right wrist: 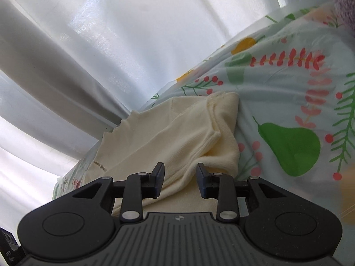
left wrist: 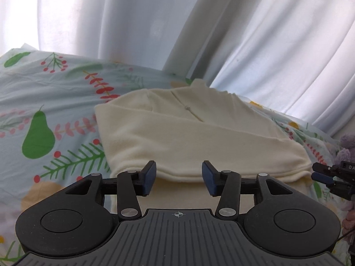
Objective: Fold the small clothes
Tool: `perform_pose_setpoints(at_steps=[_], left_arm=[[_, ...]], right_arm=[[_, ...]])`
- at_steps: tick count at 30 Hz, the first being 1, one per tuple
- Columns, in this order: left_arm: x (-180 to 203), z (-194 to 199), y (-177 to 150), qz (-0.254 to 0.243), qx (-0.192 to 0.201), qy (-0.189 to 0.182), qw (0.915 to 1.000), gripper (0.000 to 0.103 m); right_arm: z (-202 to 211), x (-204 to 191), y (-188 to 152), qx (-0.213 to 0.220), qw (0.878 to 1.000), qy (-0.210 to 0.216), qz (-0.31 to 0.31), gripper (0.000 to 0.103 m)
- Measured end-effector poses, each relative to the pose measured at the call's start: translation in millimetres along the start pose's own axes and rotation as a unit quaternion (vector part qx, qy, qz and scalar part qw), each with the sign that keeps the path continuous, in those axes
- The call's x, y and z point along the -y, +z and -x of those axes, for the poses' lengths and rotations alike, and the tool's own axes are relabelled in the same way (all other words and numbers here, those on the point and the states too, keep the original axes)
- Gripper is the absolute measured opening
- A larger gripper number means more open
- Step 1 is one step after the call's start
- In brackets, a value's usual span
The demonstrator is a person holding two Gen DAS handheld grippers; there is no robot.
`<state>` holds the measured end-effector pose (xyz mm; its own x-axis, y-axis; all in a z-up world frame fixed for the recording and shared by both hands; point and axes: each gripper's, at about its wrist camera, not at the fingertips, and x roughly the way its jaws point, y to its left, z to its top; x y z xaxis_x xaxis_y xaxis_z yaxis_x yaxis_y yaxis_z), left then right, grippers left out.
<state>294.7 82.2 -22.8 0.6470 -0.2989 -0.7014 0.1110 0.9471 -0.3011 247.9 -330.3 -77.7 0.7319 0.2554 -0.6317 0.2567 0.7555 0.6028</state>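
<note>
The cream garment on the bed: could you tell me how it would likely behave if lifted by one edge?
The cream garment would probably flop and unfold, as its soft layers already sag. It looks light and fleecy, so it likely grips rather than slips between the open left gripper pads.

Cream garment (left wrist: pixel 177 133) on printed bedsheet (left wrist: pixel 44 93)

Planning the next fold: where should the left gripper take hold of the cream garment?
Probably the doubled near edge of the cream garment, just ahead of the open left gripper. That edge lies as a raised roll facing the fingers, so come in low from the near side, one finger under and one over.
</note>
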Motion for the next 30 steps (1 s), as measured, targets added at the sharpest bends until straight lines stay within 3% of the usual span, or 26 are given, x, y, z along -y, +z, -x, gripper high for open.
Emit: perform_pose_setpoints(at_steps=[6,9,10,15,20,26,30], left_arm=[[16.2,-27.9,11.6,0.009,-0.021,0.036,0.9991,0.052],[20.1,-38.7,8.9,-0.001,-0.039,0.052,0.9979,0.052],[19.9,-41.3,7.5,-0.002,-0.043,0.057,0.9974,0.052],[16.3,-47.2,4.2,0.004,-0.051,0.064,0.9967,0.052],[16.4,-47.9,3.7,-0.005,-0.052,0.067,0.9964,0.052],[9.4,-41.1,5.1,-0.007,-0.046,0.079,0.9958,0.051],[-0.8,-47.3,3.8,0.005,-0.058,0.085,0.9947,0.051]], right_arm=[[-28.4,-6.9,4.9,-0.016,0.999,0.026,-0.028,0.031],[-48.5,-2.0,-0.2,-0.026,0.999,-0.012,-0.035,0.031],[-52.6,1.8,-1.5,-0.03,0.998,-0.016,-0.043,0.026],[-55.7,12.8,0.0,-0.018,0.997,0.004,-0.079,0.022],[-62.8,9.9,-2.0,-0.002,0.998,-0.005,-0.063,0.007],[-48.0,4.6,-4.5,0.018,0.999,-0.005,-0.047,0.006],[-51.3,9.1,-6.0,0.009,0.999,-0.036,-0.02,0.006]])
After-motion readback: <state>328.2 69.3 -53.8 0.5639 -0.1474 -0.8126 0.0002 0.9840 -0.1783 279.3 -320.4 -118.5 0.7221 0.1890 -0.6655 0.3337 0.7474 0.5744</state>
